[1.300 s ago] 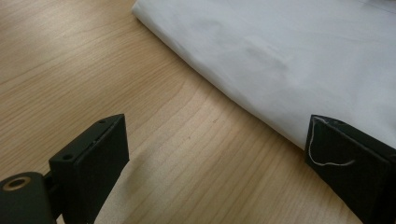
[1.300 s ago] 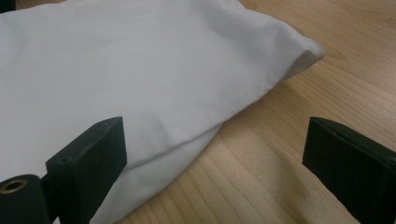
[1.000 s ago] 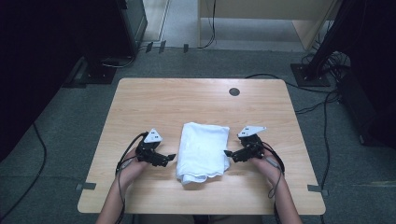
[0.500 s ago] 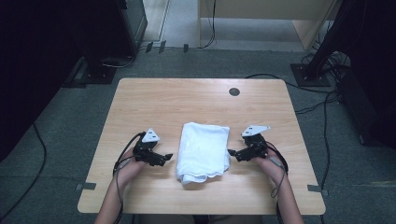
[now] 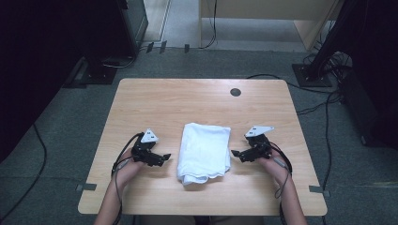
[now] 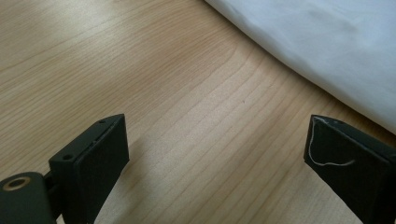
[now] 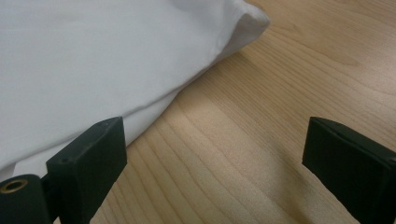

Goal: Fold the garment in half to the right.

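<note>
A folded white cloth (image 5: pixel 204 151) lies in the middle of the wooden table (image 5: pixel 187 103). My left gripper (image 5: pixel 165 157) rests low on the table just left of the cloth, apart from it, its jaws wide open and empty. In the left gripper view the cloth (image 6: pixel 327 51) fills the upper right, beyond the gripper (image 6: pixel 215 163). My right gripper (image 5: pixel 233 153) sits at the cloth's right edge, open. In the right gripper view the cloth (image 7: pixel 93 60) reaches the left jaw of the gripper (image 7: pixel 212 161); bare wood lies between the jaws.
A dark round grommet hole (image 5: pixel 235 92) sits near the table's far edge. Cables (image 5: pixel 324 112) run over the grey floor to the right. Dark equipment stands (image 5: pixel 101 70) are behind the table, with a wooden desk (image 5: pixel 263 9) at the back.
Both grippers have drawn outward a little from the cloth's sides, the right one most clearly. The cloth has not moved.
</note>
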